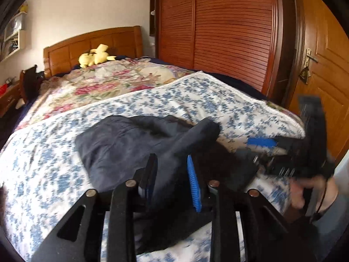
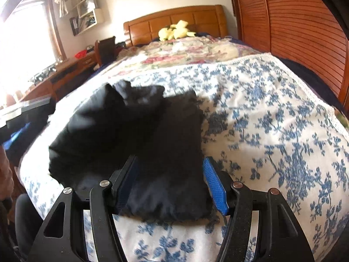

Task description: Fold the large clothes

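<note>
The bed point(image 1: 65, 152) fills most of both views, spread with a white cover printed in blue flowers point(image 2: 272, 131) on the near half and a pink-and-cream floral quilt point(image 1: 98, 83) on the far half, up to the wooden headboard point(image 1: 91, 43). Along the right side stands a tall wardrobe with slatted reddish-brown doors point(image 1: 229, 32), and right of it in the left wrist view a wooden door point(image 1: 322, 50) with a brass handle and a small dark tag hanging under it; any writing on that tag is too small to read. At far left, a desk point(image 2: 65, 69) sits under a bright window, with wall shelves point(image 2: 87, 13) above.

The dark navy garment point(image 1: 122, 148) lies rumpled on the blue-flowered cover near the close edge of the bed, bunched into loose folds. No brand or label shows on it.

A yellow plush toy point(image 1: 96, 56) rests against the headboard.

The left gripper point(image 1: 172, 179) has a fold of the garment running between its blue-padded fingers, which stand apart around the cloth rather than pressed onto it. The right gripper point(image 2: 172, 185) likewise has its fingers spread wide, a thick wad of the garment lying between them; the cloth reaches the left finger and stops just short of the right one
</note>
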A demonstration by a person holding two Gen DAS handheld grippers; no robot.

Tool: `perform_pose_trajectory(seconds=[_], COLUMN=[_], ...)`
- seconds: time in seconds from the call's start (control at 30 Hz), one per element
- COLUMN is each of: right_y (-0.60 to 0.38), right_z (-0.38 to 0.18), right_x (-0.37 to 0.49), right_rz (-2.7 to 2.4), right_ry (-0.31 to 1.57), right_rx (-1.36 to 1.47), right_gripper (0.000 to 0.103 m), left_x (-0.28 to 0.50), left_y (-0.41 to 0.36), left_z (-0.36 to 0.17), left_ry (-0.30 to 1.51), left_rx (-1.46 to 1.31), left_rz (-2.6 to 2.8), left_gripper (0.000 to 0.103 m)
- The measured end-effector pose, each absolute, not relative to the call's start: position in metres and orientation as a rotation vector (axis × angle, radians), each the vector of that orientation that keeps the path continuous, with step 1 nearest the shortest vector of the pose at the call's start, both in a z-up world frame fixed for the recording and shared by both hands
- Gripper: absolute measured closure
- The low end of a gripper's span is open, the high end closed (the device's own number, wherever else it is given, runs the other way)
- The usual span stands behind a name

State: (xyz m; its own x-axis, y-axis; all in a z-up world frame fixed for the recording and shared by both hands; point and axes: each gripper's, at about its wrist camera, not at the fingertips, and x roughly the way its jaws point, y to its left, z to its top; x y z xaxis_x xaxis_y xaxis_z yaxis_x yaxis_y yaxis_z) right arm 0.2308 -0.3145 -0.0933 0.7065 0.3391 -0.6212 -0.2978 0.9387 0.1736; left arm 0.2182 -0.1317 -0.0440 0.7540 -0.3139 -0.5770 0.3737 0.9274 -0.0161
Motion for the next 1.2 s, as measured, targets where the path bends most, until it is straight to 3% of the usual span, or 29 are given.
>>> perform_pose_trajectory(seconds=[0.47,1.07,1.13,1.2], right_y=[-0.26,-0.228,-0.224,-0.22], right_z=[-0.039,-0.094,-0.099,-0.101], right_x=[0.25,0.296,0.296,0.293], right_rz=[0.479,0.42,0.454,0.485], right_ry=[0.558,0.749,0.765,0.775], right_rx=[0.126,0.119,0.119,0.105], right_gripper=[0.04,0.041,0.062,0.091], left_x=[0.187,0.171,0.17,0.169], left_y=[-0.06,-0.016,-0.014,-0.013], left_z=[-0.08,-0.106,-0.108,-0.108], left_ry=[0.635,0.669,0.671,0.669], left_rx=[0.05,-0.009,-0.014,-0.019], left_rz=[-0.293,-0.241,-0.238,-0.236], left_gripper=[0.061,0.057,0.057,0.057])
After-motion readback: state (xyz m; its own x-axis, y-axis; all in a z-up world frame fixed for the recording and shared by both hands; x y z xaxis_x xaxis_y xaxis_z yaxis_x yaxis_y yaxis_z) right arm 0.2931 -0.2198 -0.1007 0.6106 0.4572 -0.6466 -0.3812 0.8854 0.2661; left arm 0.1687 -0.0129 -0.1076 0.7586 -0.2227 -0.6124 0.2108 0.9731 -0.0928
